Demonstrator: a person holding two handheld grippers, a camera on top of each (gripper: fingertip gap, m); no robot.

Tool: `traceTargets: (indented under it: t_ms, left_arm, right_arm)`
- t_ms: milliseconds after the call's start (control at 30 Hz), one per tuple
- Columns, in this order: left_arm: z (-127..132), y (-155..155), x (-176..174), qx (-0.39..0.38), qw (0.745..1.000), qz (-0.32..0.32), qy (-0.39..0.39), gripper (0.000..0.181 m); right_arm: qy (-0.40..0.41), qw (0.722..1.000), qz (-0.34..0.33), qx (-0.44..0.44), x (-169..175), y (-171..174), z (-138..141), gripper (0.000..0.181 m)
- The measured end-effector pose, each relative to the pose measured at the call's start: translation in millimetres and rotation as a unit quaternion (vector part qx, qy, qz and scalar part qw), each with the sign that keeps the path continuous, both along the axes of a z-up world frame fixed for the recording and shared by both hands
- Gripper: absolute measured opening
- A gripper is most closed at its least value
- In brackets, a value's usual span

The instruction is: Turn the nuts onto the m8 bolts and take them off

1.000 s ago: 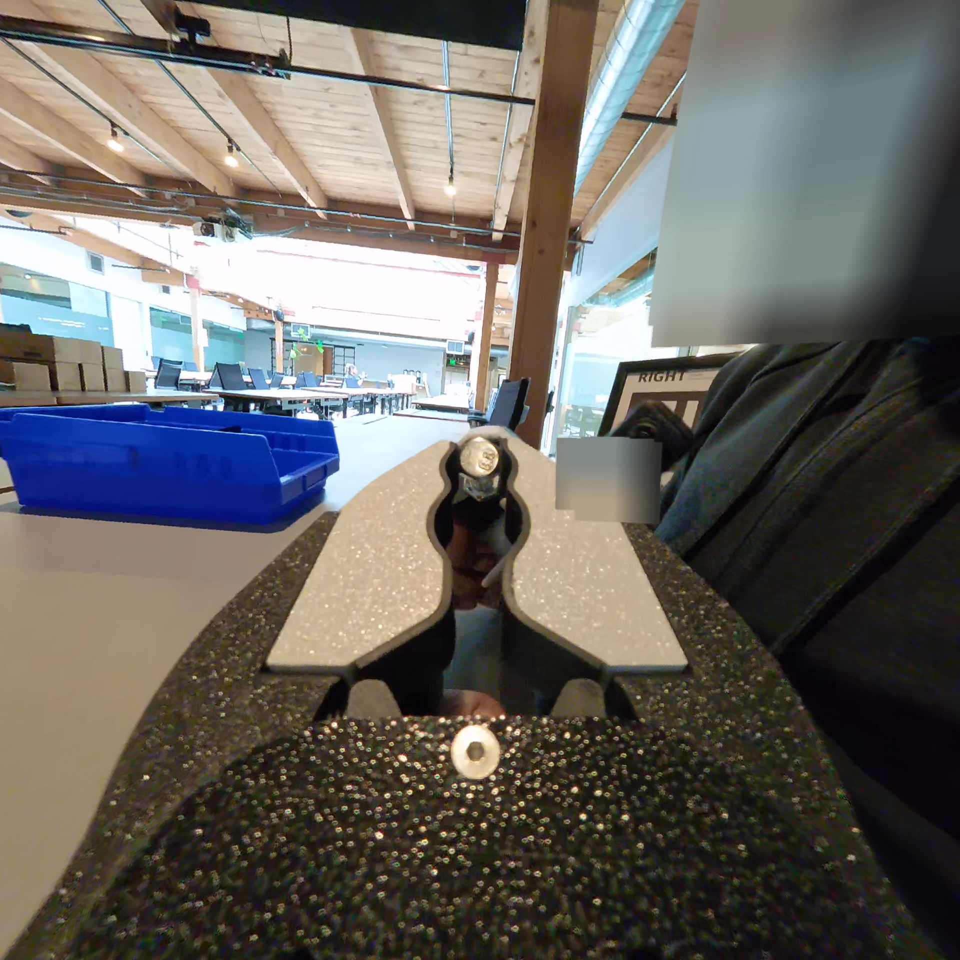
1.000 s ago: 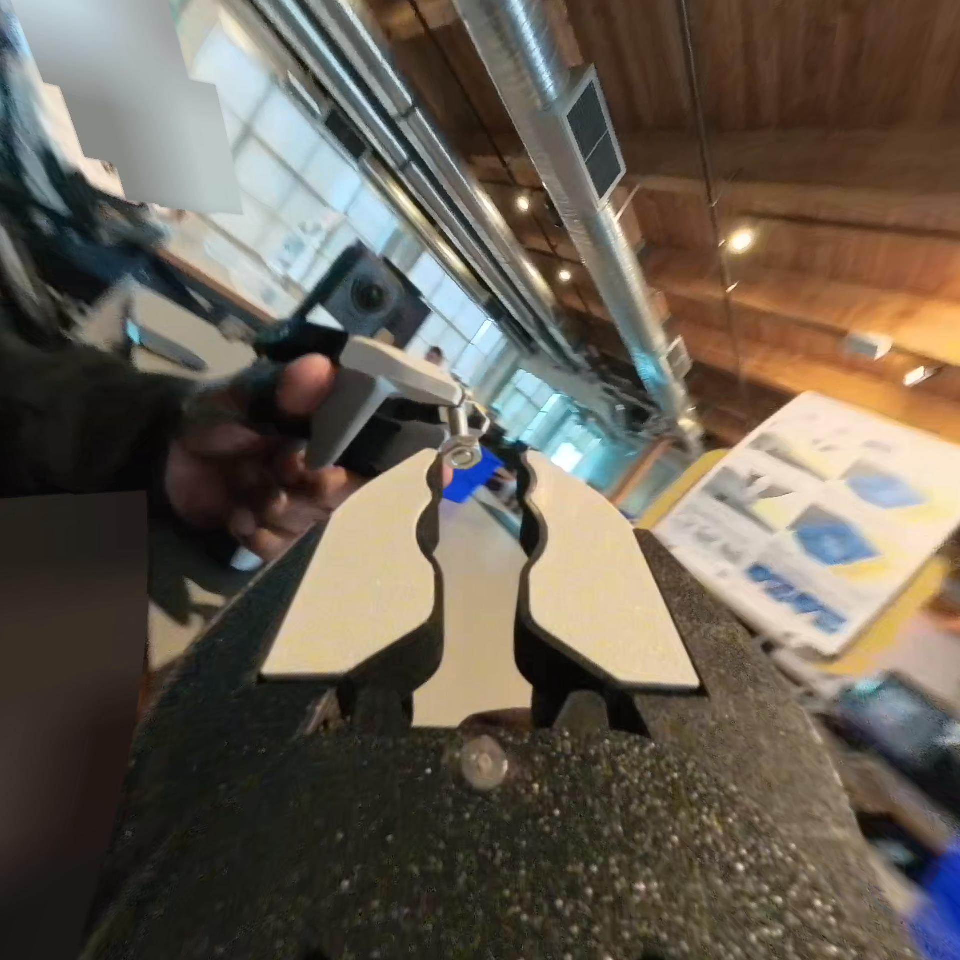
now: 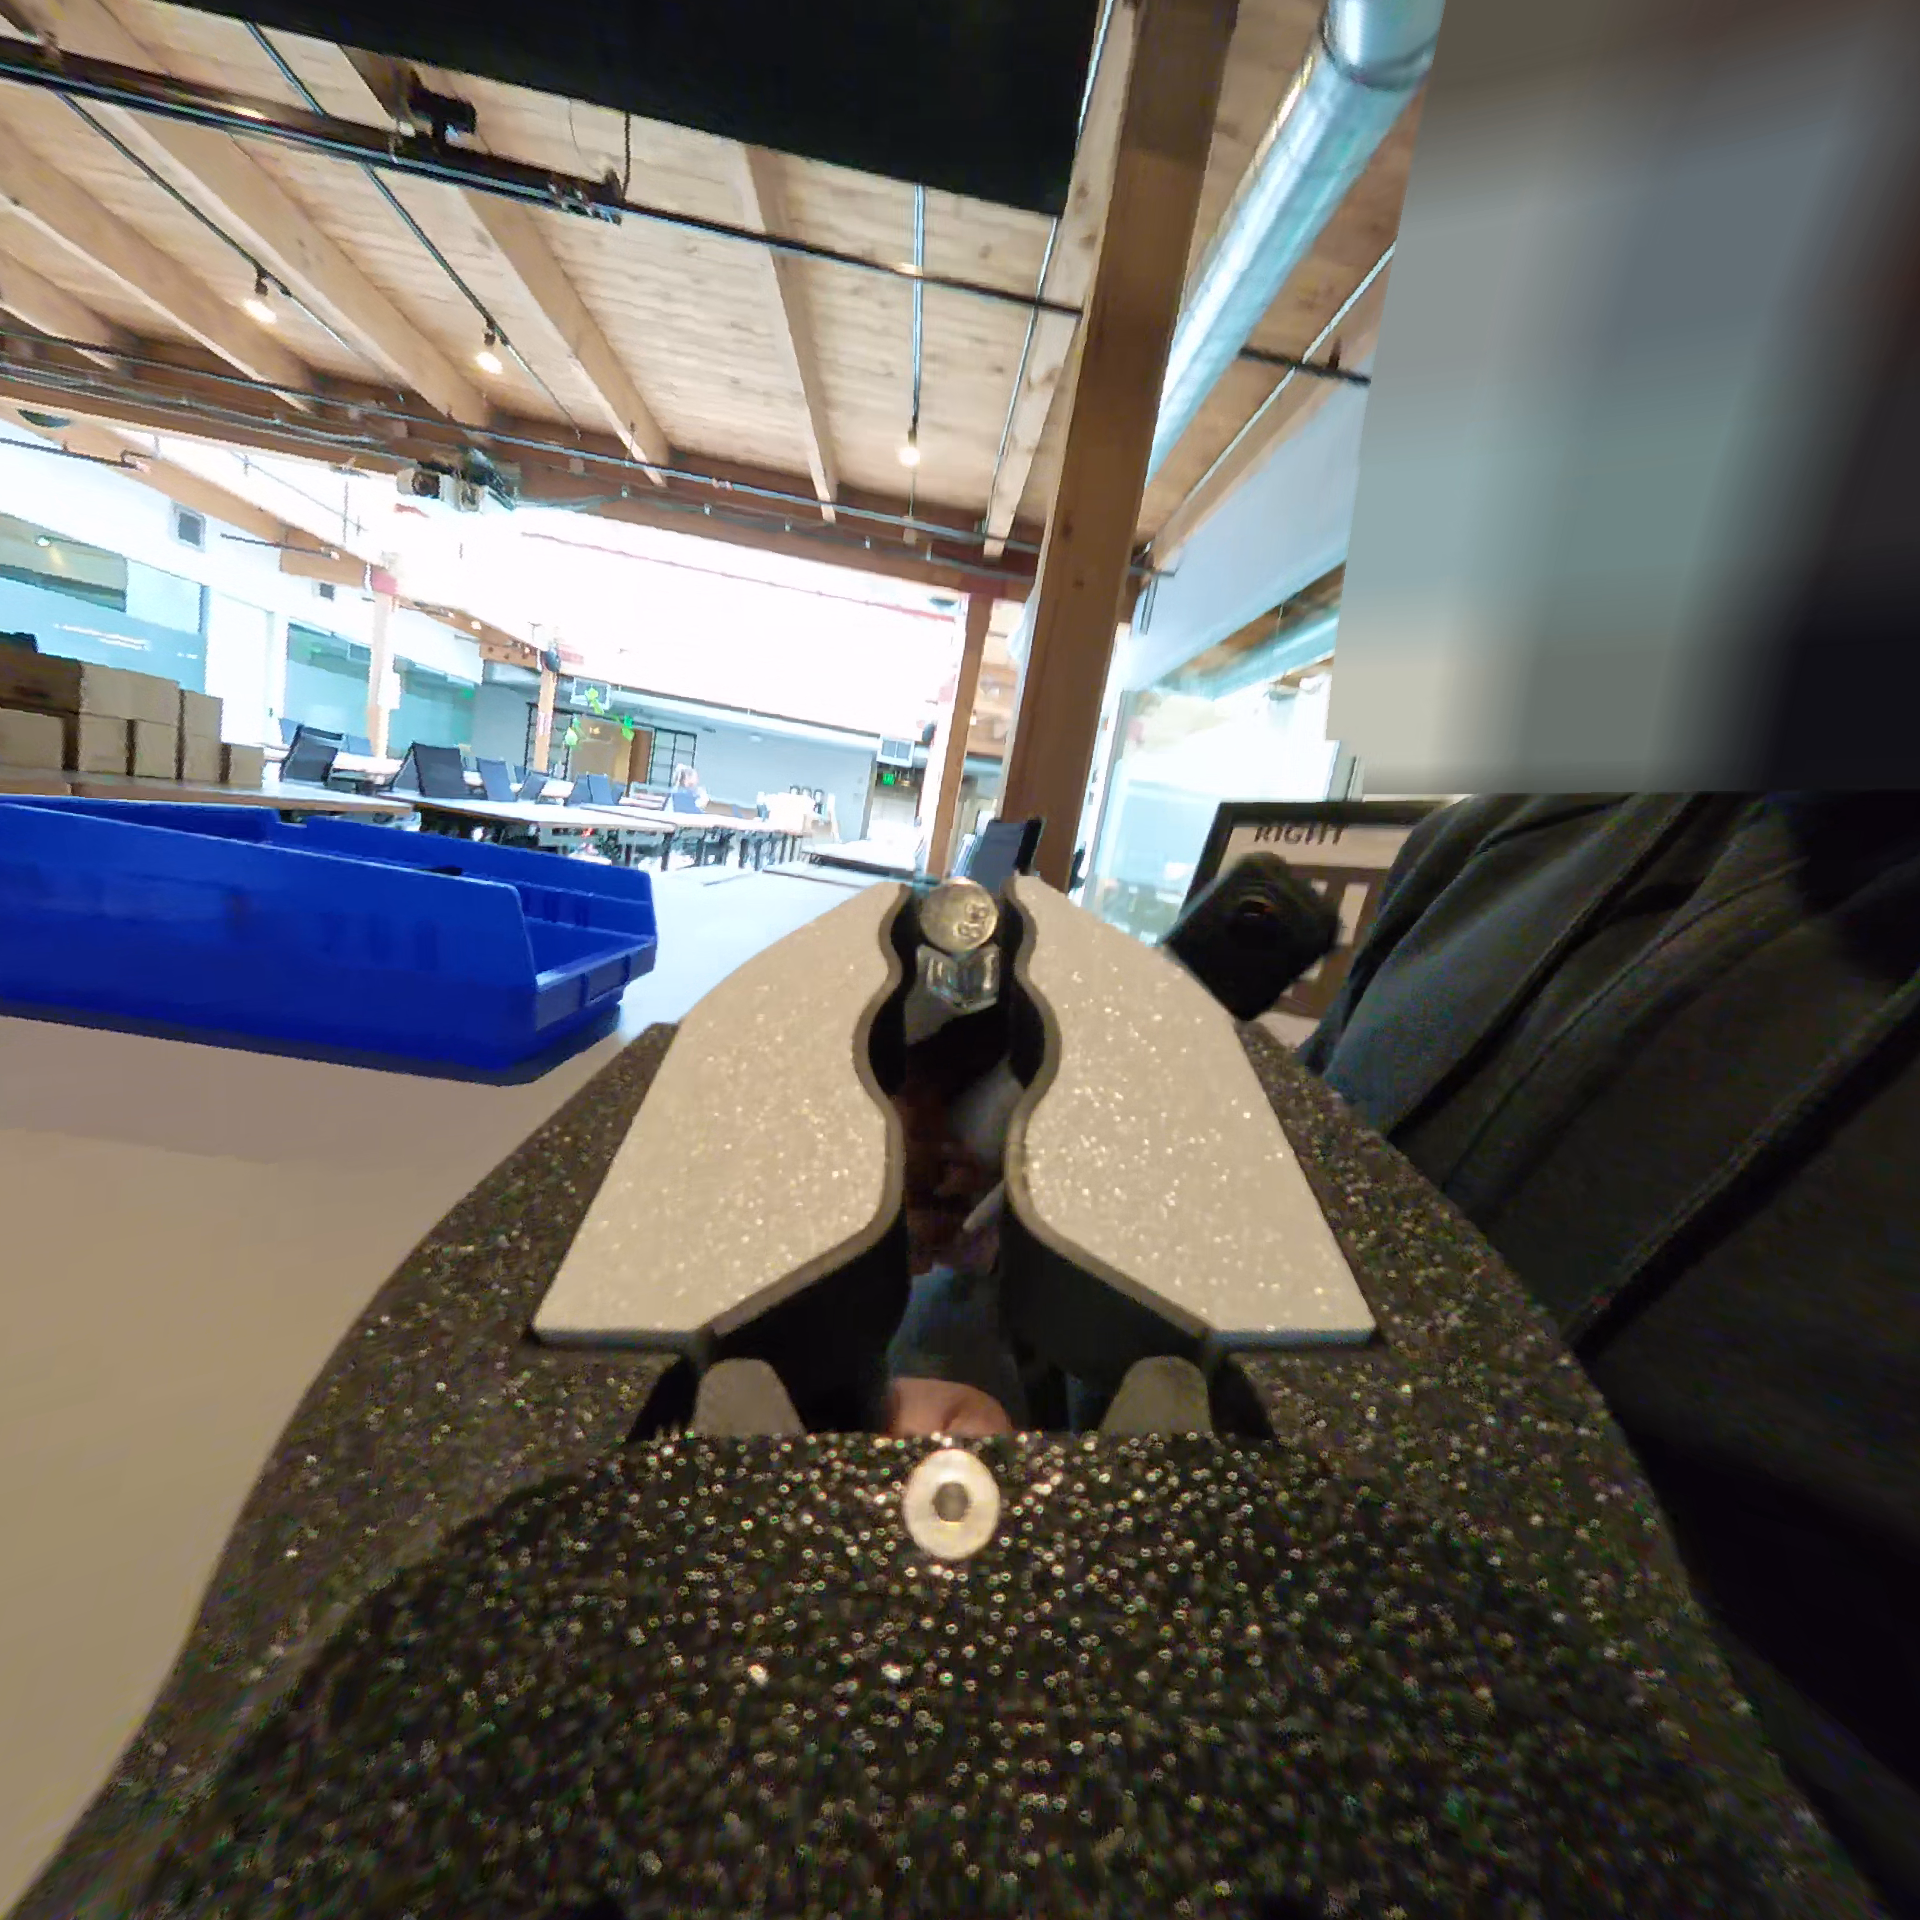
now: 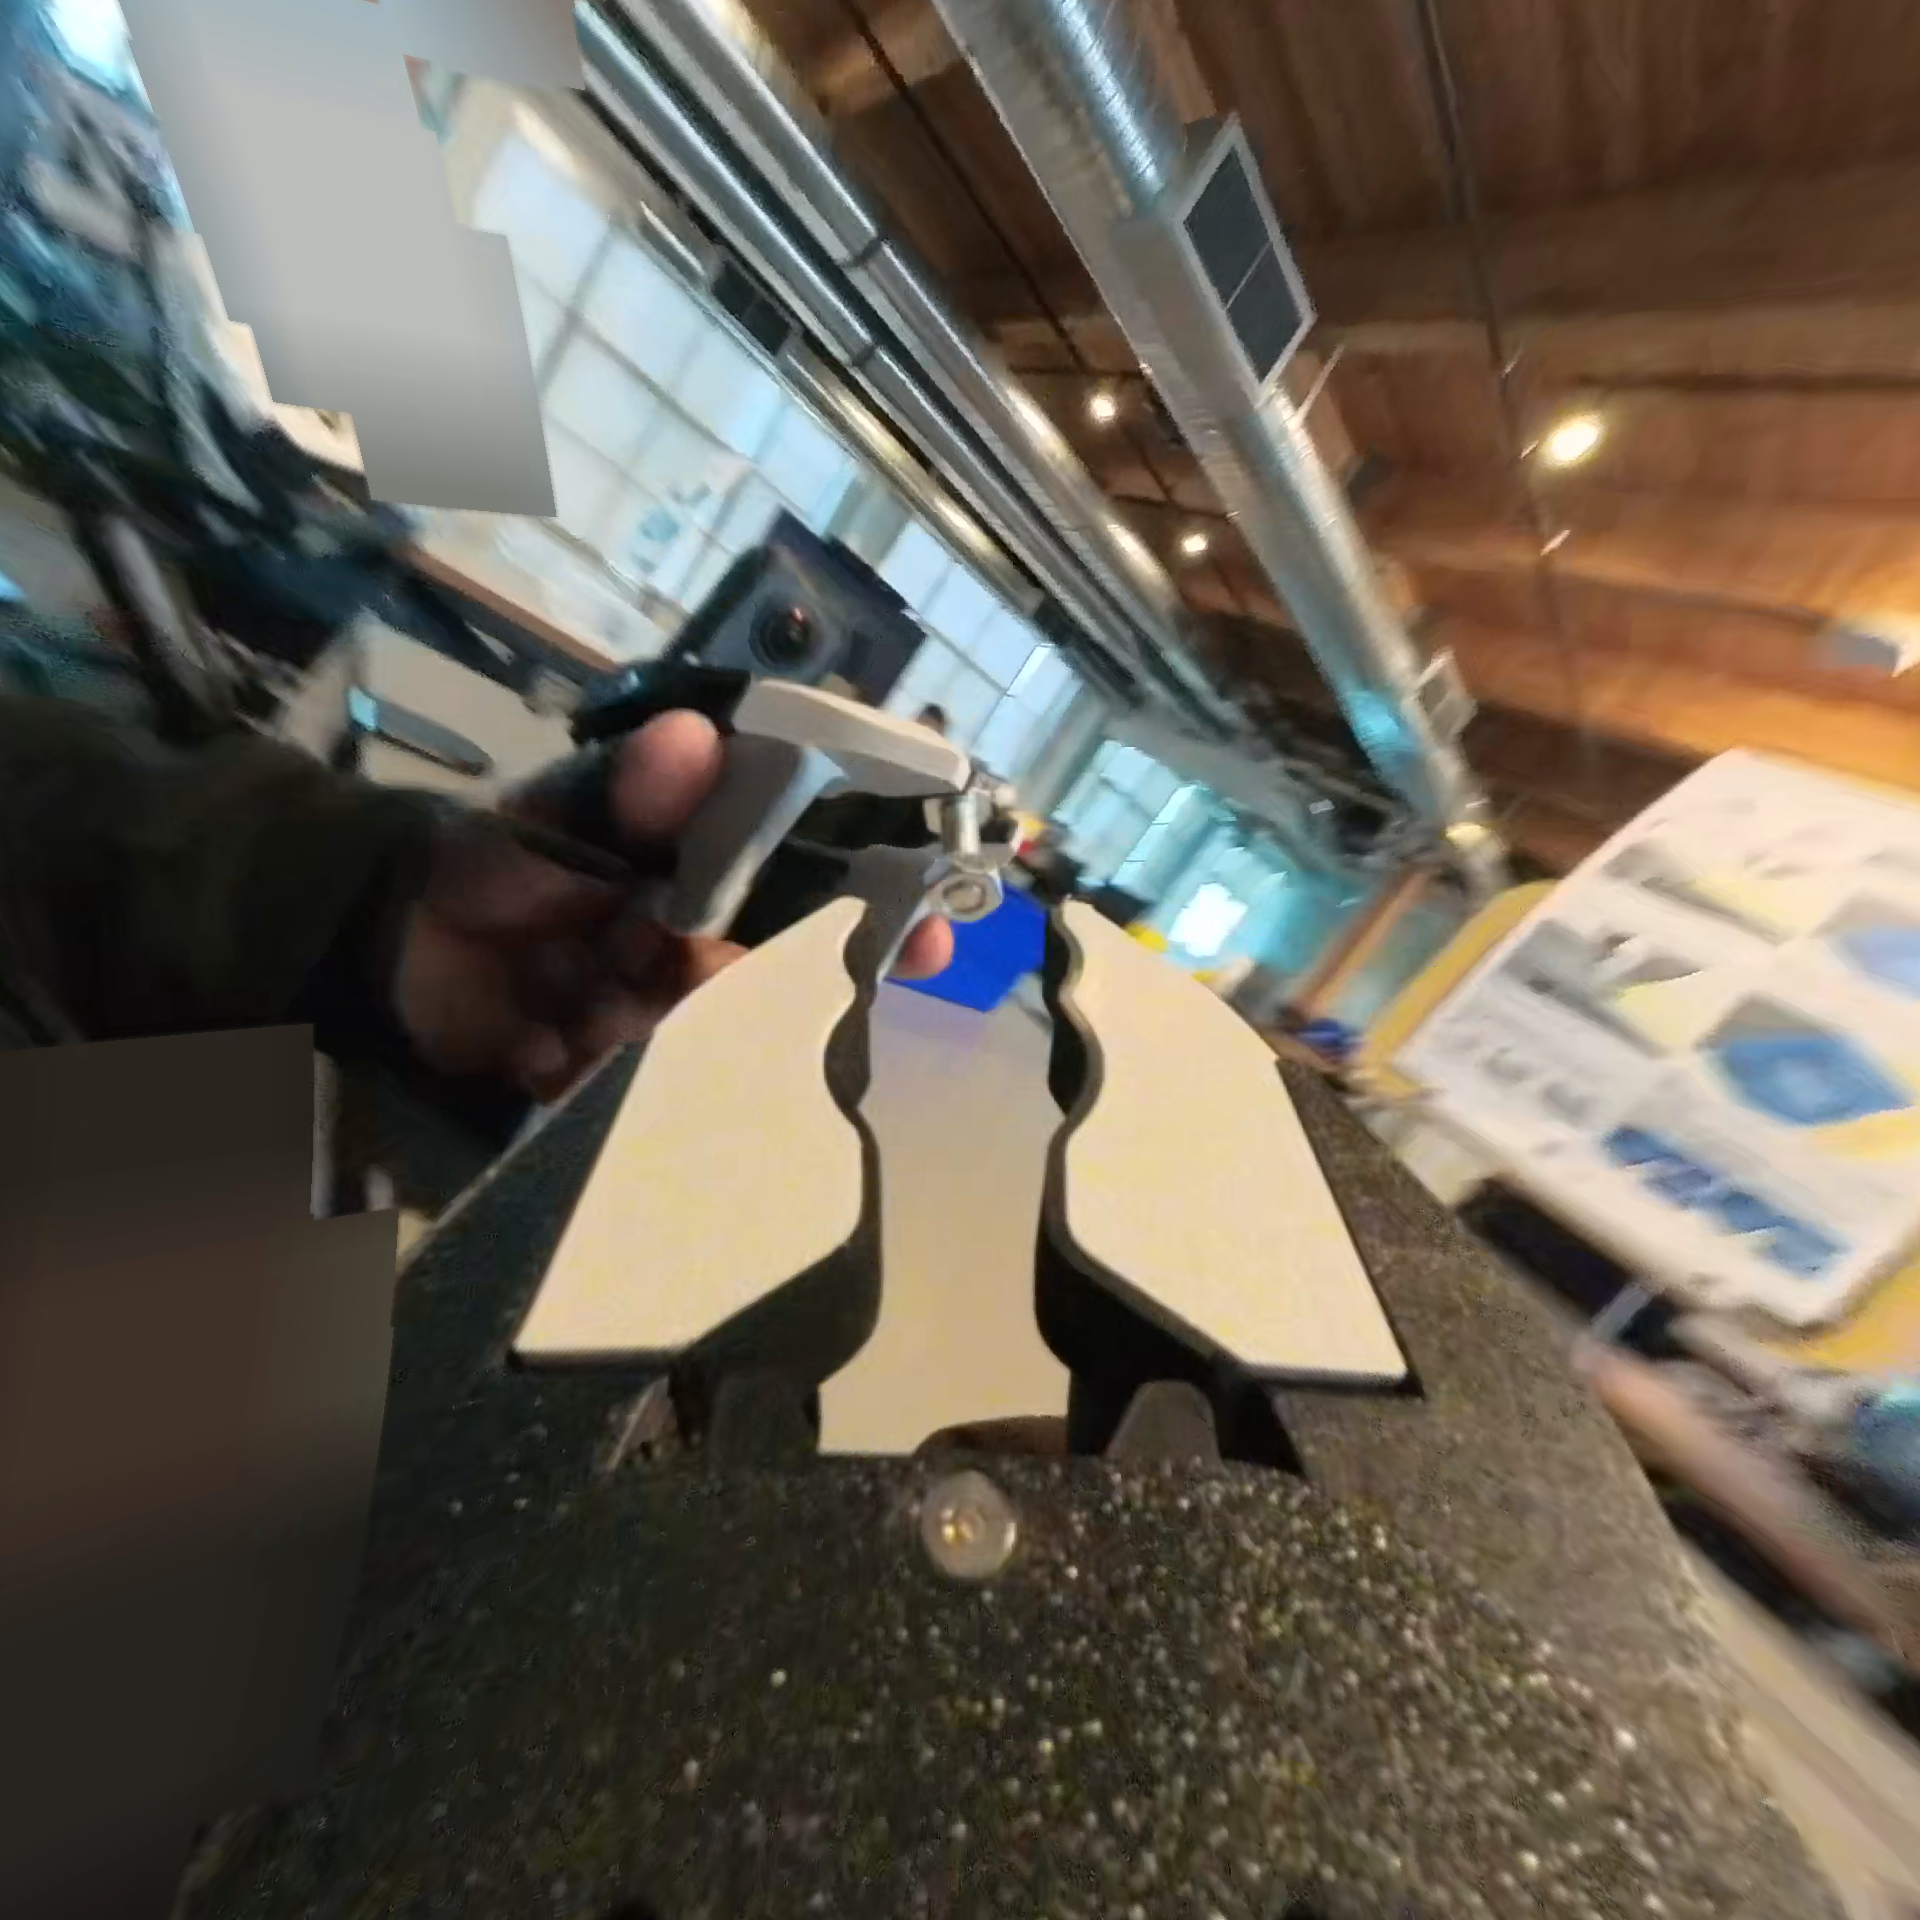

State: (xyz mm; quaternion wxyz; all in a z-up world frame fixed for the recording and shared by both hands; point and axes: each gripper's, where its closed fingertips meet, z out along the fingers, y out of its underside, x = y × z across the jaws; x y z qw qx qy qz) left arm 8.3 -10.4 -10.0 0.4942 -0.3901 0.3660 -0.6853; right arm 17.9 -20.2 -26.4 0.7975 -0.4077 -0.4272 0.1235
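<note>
1. Left wrist view: the left claw (image 3: 958, 930) is clenched on the bolt (image 3: 958, 914) just under its head, held in the air above the worktop (image 3: 208, 1195). The nut (image 3: 958, 977) sits on the shank below, and a blue bin (image 3: 312, 935) stands well apart. Hold the bolt firm so it cannot spin.
2. Right wrist view: the right claw (image 4: 961, 925) is released and empty, its tips just short of the nut (image 4: 966, 891). Judged best: centre the nut between the tips, close on its flats, then turn in line with the shank.

One bolt (image 3: 961, 916); one nut (image 3: 958, 977); one bin (image 3: 312, 935)
</note>
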Motion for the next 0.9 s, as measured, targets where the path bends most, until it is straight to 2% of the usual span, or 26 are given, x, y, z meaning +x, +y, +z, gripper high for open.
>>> traceTargets:
  t_ms: [67,133,200,367,667,900]
  left_arm:
    - [3,2,-3,-0.019,1.0,-0.008,-0.015,0.014]
    - [4,4,-4,-0.036,0.999,-0.017,-0.023,0.014]
    - [5,5,-4,-0.055,0.998,-0.029,-0.032,0.014]
    - [7,6,-2,-0.09,0.993,-0.052,-0.049,0.014]
    - [4,4,2,-0.088,0.994,-0.052,-0.039,0.014]
    - [2,3,5,-0.089,0.994,-0.054,-0.032,0.014]
  right_arm:
    - [0.037,0.993,0.073,-0.086,-1,-2,-1,0.03]
    - [0.067,0.972,0.142,-0.173,-4,-5,-2,0.03]
    - [0.087,0.956,0.167,-0.226,-4,-2,-4,0.03]
    - [0.097,0.948,0.171,-0.249,-3,3,-4,0.026]
    - [0.078,0.977,0.097,-0.173,-6,6,-3,0.019]
    - [0.093,0.981,0.058,-0.158,1,15,1,0.016]
